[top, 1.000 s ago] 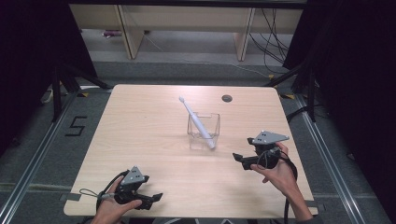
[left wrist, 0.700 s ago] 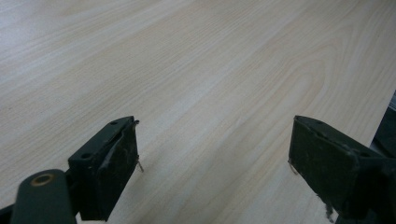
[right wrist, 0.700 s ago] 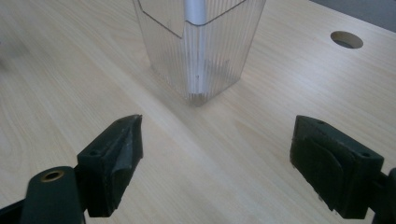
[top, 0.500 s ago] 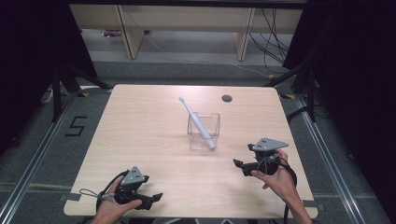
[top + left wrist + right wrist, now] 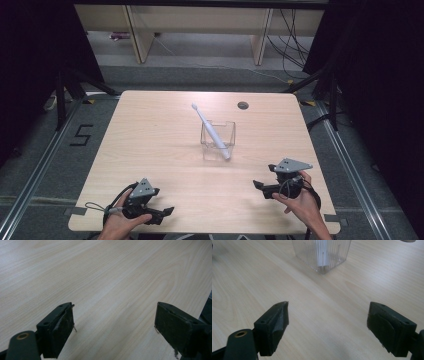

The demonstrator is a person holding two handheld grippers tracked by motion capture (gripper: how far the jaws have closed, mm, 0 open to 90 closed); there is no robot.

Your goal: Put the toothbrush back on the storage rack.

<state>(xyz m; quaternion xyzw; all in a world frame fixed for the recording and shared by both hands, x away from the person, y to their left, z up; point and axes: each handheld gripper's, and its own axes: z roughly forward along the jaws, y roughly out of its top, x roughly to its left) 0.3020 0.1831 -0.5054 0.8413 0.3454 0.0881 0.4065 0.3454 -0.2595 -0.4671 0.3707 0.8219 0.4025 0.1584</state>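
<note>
My right gripper has pulled back toward me, jaws wide apart and empty. My left gripper waits at the near edge, jaws apart too. Farther off, the white toothbrush leans in the clear ribbed plastic cup at mid-table. I think the job is done.

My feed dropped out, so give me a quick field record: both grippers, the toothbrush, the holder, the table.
left gripper: open, holds nothing, low at the table's near left edge
right gripper: open, holds nothing, near right, short of the holder
toothbrush: white, leaning in the holder, head up and tilted far-left
holder: clear ribbed square cup, upright, mid-table
table: light wood, small dark hole near far edge
</note>
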